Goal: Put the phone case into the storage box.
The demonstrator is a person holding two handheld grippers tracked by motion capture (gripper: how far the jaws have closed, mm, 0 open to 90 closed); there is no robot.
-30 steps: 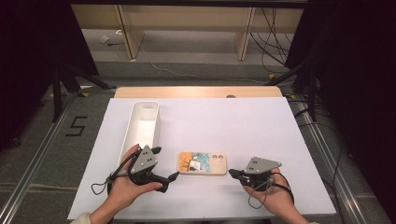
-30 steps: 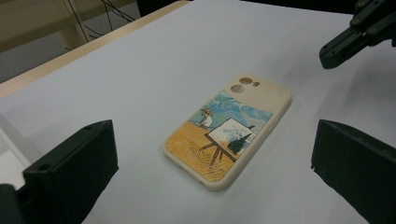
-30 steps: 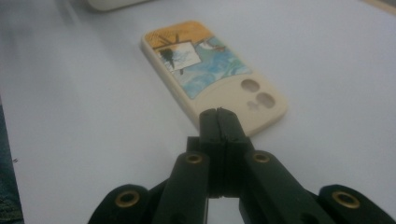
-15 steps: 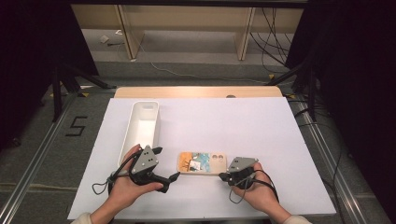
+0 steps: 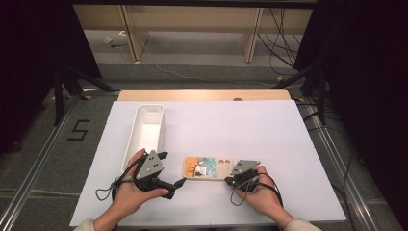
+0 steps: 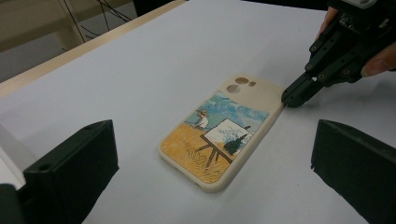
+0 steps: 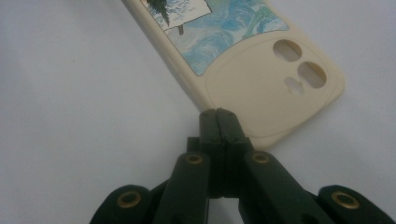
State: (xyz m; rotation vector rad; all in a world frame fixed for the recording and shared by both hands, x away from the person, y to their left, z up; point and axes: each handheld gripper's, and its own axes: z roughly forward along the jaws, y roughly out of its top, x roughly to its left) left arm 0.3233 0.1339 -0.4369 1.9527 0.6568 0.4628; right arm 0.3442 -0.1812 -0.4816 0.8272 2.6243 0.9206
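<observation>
A cream phone case with a painted field scene lies flat, back up, on the white table. My left gripper rests just left of it, open, its jaws wide apart and aimed at the case. My right gripper is shut with nothing between its jaws. Its joined tips press against the near edge of the case at the end with the camera holes. In the left gripper view the right gripper meets that same corner.
A long white bin stands upright to the left of the case, behind my left hand. The table's wooden back edge runs across the far side. Metal rails and cables lie on the floor around the table.
My right gripper has moved left and slightly down, from beside the case to its near right corner. The case and the left gripper have stayed where they were.
</observation>
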